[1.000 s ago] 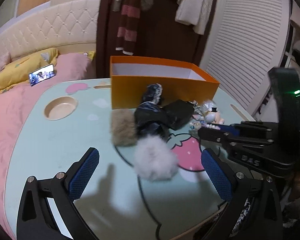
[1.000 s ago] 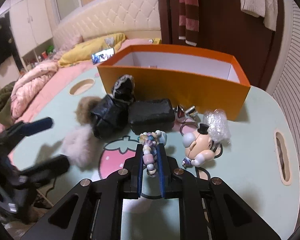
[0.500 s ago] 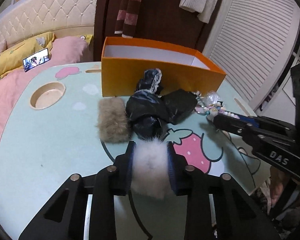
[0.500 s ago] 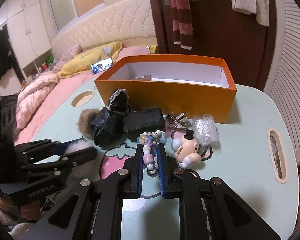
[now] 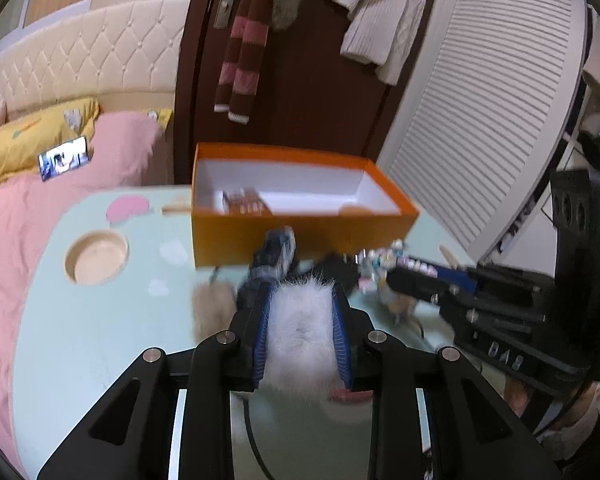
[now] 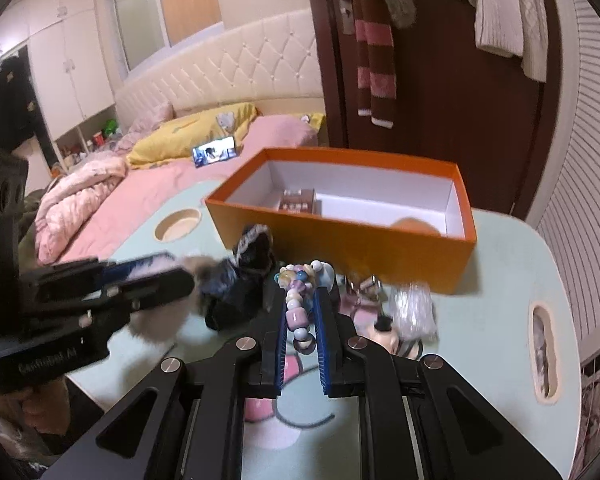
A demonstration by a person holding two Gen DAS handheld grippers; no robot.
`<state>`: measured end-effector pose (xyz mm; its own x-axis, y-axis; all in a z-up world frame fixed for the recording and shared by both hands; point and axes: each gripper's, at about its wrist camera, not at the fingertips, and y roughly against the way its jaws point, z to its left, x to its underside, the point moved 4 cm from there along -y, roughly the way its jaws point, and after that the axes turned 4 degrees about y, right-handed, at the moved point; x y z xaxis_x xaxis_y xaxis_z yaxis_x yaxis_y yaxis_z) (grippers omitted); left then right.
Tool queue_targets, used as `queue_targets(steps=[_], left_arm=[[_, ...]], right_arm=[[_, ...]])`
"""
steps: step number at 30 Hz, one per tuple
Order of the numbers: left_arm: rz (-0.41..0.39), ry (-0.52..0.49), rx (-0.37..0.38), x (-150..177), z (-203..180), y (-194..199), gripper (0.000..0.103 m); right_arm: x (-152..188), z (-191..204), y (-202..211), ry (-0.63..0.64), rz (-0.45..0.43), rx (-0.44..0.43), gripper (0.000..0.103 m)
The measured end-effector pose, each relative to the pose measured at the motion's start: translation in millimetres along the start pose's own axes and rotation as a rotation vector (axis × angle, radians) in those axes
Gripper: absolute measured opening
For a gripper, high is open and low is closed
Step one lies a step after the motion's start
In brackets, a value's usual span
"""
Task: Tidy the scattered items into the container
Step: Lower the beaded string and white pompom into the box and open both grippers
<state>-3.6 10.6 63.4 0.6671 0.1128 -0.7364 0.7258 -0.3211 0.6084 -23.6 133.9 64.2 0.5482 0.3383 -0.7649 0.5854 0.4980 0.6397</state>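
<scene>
Left hand-held gripper (image 5: 302,320): clamps white fluffy pompom (image 5: 300,332).
Right hand-held gripper (image 6: 303,320): pinches bead string (image 6: 298,312), long axis along fingers.
Right view only: figurine (image 6: 384,330) behind orange box (image 6: 340,244).

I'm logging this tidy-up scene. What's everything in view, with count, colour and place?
box: 1, orange, white inside, table's far side; small items inside
white fluffy ball: 1, in left tool
bead string: 1, pastel, in right tool
brown fluffy ball: 1, on table
black bundles: several, before box
figurine: 1, right of beads
table: 1, mint
left tool: shut
right tool: shut
</scene>
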Motion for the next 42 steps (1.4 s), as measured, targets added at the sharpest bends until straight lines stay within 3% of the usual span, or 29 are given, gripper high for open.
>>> queue_targets(steps=[6,13,29,31,33,37,42], left_arm=[[-0.034,-0.016,-0.005,-40.2,1.7,-12.4,0.029],[-0.015,-0.032,-0.033,-70.4,7.5,-49.1,0.029],[0.089,0.000,-0.064,-85.2,26.0,-113.1,0.029],[0.094,0.023,-0.062,-84.6,28.6,-114.2,0.036],[0.091,0.044,-0.060,-84.4,30.5,-113.5,0.059],[0.051,0.021,-0.087,-86.1,32.1,-107.4,0.063],[0.044,0.015,-0.058,-83.5,30.2,-95.6,0.065]], right_arm=[[-22.8,-8.8,-7.9,-0.013,-0.031,-0.008,0.012],[-50.0,-28.6,-33.1,-0.025,-0.037,0.012,0.012],[-73.0,-57.3,-87.2,-0.049,0.019,0.035,0.013],[-74.3,-56.1,-89.1,-0.035,0.019,0.032,0.013],[-75.3,-55.7,-88.0,-0.031,0.006,0.036,0.018],[-76.9,-58.6,-86.7,-0.029,-0.005,0.058,0.028],[-75.1,-61.6,-76.6,-0.056,-0.029,0.045,0.041]])
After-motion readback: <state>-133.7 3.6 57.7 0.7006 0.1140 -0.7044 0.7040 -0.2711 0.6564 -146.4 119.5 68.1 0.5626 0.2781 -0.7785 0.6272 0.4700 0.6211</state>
